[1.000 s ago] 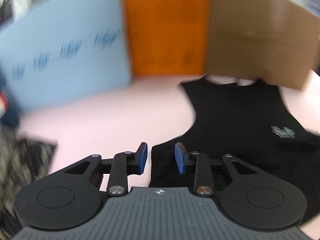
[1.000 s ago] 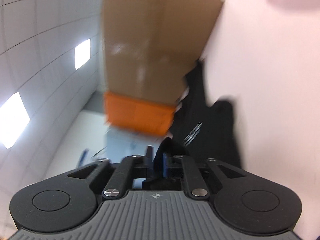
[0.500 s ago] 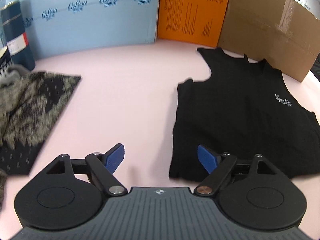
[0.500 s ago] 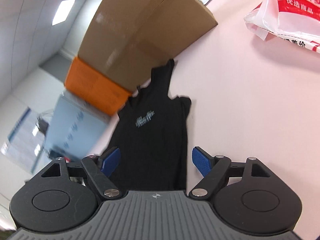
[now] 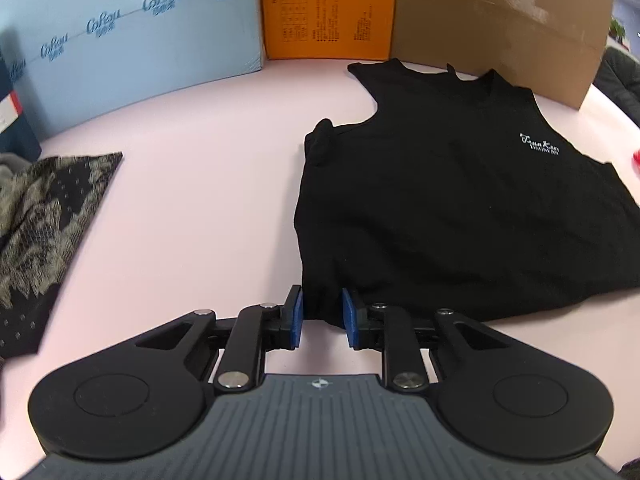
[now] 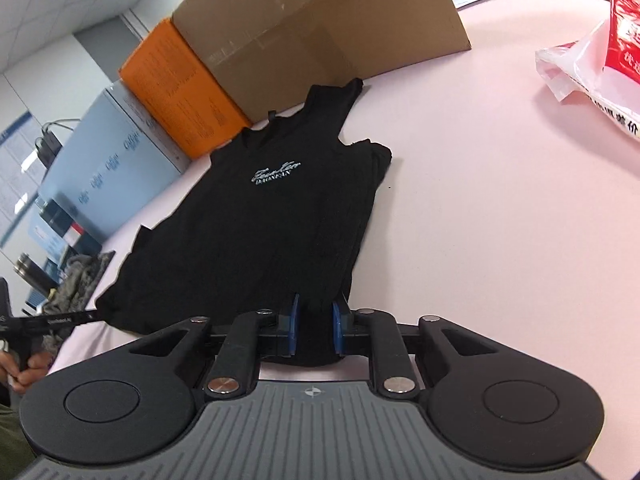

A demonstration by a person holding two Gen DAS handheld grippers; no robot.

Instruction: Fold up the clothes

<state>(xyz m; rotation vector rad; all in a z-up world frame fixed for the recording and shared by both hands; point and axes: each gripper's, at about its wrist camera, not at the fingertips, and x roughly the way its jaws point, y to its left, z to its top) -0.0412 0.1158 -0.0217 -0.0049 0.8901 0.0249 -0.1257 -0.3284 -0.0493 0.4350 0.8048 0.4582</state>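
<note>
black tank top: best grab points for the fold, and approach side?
The black tank top lies flat, neck toward the boxes, so take the two bottom hem corners from the near edge. Left tool and right tool are closing there, hem fabric between the pads.

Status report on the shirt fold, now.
Left gripper, right gripper: fingers closing on hem corners. Black shirt flat on table. Nothing in the way.

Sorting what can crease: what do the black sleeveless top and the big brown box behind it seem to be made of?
Black sleeveless top: soft matte knit, probably cotton or a blend; it lies limp, bunching at its edge. Big brown box: plain matte cardboard, with clear glossy tape along its seam.
</note>
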